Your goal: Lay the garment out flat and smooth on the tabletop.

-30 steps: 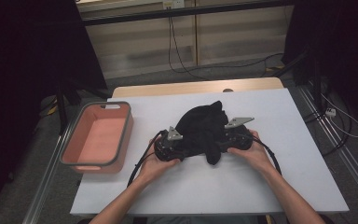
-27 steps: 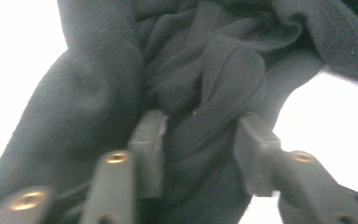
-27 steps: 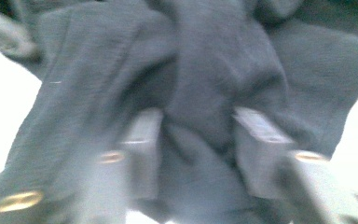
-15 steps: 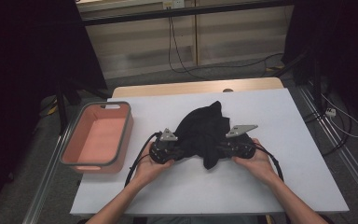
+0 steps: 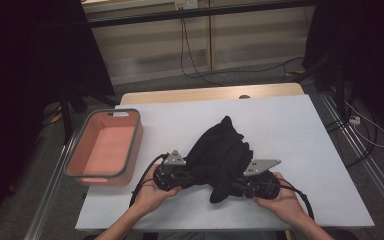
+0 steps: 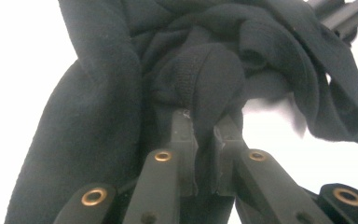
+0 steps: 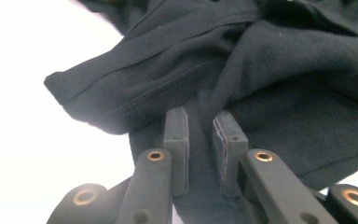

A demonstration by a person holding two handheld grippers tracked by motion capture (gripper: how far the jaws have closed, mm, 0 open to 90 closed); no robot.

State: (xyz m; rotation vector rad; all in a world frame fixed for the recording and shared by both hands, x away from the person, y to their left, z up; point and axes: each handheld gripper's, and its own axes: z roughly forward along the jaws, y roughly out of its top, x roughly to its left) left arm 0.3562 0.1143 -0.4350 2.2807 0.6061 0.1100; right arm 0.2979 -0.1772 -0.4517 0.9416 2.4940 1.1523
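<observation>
Pink bin [image 5: 130, 150] empty, left of black garment [image 5: 220, 155]; both tools clamped on garment.

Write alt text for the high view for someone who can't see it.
Two hands hold tongs, left tongs and right tongs, each clamped on a crumpled black garment on a white table. A pink bin with a grey rim sits at the table's left edge.

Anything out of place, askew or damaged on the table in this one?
Nothing stands out. The black garment is crumpled in a heap, pinched by the left gripper and right gripper. The pink bin sits upright at the table's left edge.
</observation>
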